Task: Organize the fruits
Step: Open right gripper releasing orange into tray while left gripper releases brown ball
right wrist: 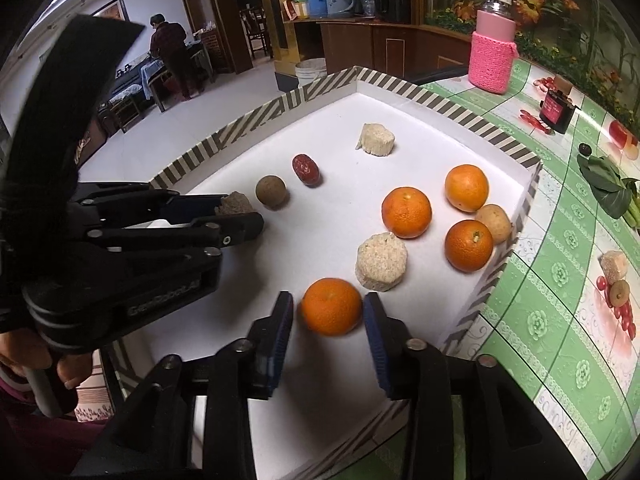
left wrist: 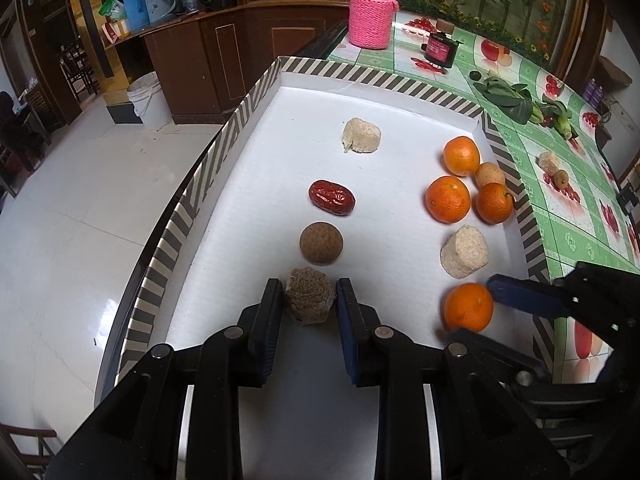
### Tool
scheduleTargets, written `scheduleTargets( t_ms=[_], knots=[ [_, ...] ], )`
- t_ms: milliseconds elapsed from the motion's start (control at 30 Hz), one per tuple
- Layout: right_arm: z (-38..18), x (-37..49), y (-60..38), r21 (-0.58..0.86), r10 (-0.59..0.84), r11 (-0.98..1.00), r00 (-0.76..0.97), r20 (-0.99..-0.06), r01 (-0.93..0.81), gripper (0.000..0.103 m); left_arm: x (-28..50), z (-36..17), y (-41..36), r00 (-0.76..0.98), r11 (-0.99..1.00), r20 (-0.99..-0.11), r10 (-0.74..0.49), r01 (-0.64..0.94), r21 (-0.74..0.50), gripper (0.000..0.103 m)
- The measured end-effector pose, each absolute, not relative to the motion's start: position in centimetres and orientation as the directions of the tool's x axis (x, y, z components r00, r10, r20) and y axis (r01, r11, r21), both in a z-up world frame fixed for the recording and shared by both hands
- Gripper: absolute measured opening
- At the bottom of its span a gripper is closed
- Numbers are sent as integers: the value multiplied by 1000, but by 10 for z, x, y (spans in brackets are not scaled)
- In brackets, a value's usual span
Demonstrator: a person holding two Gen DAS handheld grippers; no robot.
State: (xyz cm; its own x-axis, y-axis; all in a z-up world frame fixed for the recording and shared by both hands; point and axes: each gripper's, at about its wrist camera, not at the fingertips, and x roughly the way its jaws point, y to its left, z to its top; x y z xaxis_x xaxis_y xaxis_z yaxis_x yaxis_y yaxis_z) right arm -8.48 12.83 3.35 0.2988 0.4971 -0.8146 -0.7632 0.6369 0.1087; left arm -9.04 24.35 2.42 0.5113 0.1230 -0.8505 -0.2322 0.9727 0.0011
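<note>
Inside a white tray with a striped rim (left wrist: 256, 92) (right wrist: 328, 82), my left gripper (left wrist: 309, 304) (right wrist: 240, 213) is shut on a brown grainy block (left wrist: 310, 300) (right wrist: 233, 203) that rests on the tray floor. Beyond it in a line lie a brown round fruit (left wrist: 321, 243) (right wrist: 271, 192), a red date (left wrist: 331, 197) (right wrist: 306, 169) and a pale block (left wrist: 362, 135) (right wrist: 376, 139). My right gripper (right wrist: 329, 316) (left wrist: 471, 309) stands open around an orange (right wrist: 331, 306) (left wrist: 468, 306), with a thin gap at its left pad. Three more oranges (right wrist: 406, 212) and a tan round fruit (right wrist: 494, 223) cluster near the right rim, beside a second pale block (right wrist: 381, 262) (left wrist: 464, 252).
The tray sits on a green patterned tablecloth (left wrist: 560, 208). On the cloth stand a pink knit-covered jar (left wrist: 373, 12) (right wrist: 491, 50) and a small dark jar (left wrist: 440, 50), and leafy greens (left wrist: 508, 98) lie there too. The floor drops away left of the tray. A person (right wrist: 172, 52) stands far back.
</note>
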Motion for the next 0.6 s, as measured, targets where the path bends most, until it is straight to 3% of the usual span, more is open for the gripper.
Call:
scheduleTargets(
  t_ms=[100,167,333,433,600],
  knots=[
    [40,-87,118,117,507,642,305,-806,-757,43,-91,25,245,510,970,-851,123,-243,-6,39],
    [45,-87,109,127,517,654,318,-795,-746,45,-91,25,246,504,966,-853,134,-257,0,60],
    [55,-88,89,157,544,668,334,-770,-727,50,-94,28,247,506,960,-849,150,-281,2,63],
    [58,-87,79,144,527,691,357,-771,-708,60,-94,32,242,517,961,-841,159,-277,12,63],
    [63,-85,57,163,534,715,381,-754,-680,60,-95,42,224,546,968,-821,169,-250,33,63]
  ],
)
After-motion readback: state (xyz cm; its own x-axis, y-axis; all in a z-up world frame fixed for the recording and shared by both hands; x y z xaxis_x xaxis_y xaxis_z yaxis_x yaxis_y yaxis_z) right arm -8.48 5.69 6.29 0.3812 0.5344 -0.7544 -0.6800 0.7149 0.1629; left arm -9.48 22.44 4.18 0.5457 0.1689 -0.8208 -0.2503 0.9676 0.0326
